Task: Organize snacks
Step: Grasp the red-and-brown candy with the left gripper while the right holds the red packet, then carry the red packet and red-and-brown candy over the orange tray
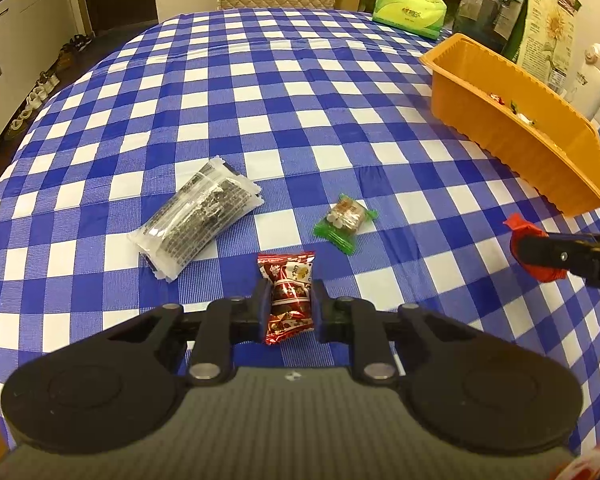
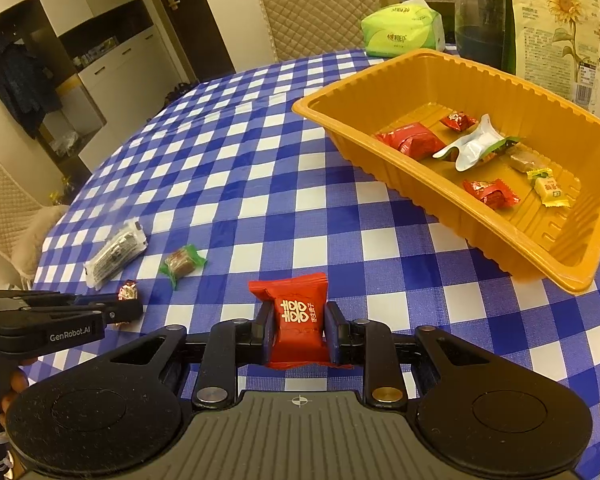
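Right wrist view: orange tray [image 2: 420,208] on the checked tablecloth [image 2: 260,184], upper right.
Tray contents: red packets, one yellow sweet [image 2: 550,190], a torn white wrapper [image 2: 474,146].
Right gripper [image 2: 298,330]: pinching a red snack packet [image 2: 298,316], near the tray.
Left gripper [image 1: 290,306]: pressed onto a dark red candy [image 1: 288,296], low over the cloth.
Loose on the cloth: green-wrapped sweet [image 1: 345,220] just beyond the left tongs; clear pack of dark snacks [image 1: 198,218] to its left.
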`<state>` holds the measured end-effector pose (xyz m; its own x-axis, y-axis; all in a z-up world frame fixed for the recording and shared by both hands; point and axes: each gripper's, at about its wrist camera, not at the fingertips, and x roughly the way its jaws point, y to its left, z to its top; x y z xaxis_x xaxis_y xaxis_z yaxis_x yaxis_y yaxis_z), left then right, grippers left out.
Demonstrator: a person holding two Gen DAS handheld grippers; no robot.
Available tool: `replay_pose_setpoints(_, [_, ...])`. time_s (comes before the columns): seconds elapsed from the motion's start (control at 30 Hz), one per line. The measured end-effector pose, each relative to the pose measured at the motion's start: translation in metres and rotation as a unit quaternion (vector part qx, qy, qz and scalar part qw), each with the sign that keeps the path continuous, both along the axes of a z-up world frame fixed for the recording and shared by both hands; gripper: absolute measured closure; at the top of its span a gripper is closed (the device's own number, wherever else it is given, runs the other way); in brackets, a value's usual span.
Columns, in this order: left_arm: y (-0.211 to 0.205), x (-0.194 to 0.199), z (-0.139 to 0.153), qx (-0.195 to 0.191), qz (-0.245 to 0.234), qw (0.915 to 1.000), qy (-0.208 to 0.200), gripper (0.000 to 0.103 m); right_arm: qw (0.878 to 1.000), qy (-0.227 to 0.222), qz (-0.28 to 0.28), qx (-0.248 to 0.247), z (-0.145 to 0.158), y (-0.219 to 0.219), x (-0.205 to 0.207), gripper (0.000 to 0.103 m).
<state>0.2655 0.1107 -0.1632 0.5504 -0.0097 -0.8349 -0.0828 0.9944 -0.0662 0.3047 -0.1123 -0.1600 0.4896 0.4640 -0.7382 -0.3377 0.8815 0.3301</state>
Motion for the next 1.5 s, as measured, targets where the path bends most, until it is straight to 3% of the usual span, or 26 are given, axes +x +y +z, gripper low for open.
replay_pose_setpoints(0.4, [-0.020, -0.020, 0.024, -0.001, -0.037, 0.9993, -0.012, 0.085, 1.000, 0.000, -0.010, 0.011, 0.009, -0.022, -0.019, 0.077])
replay_pose_setpoints(0.73, [-0.057, -0.014, 0.058, -0.004, -0.099, 0.9944, -0.036, 0.085, 0.999, -0.003, -0.034, 0.013, 0.030, -0.045, -0.033, 0.077])
replay_pose_setpoints(1.07, [-0.109, 0.020, 0.083, -0.001, -0.175, 0.9821, -0.071, 0.085, 0.997, -0.024, -0.074, 0.018, 0.056, -0.072, -0.028, 0.077])
replay_pose_setpoints(1.33, [-0.155, 0.063, 0.096, 0.006, -0.228, 0.9690, -0.096, 0.085, 0.993, -0.039, -0.112, 0.018, 0.068, -0.095, -0.004, 0.077])
replay_pose_setpoints(1.5, [-0.174, 0.093, 0.099, 0.008, -0.242, 0.9651, -0.100, 0.085, 0.990, -0.046, -0.129, 0.016, 0.070, -0.108, 0.016, 0.077])
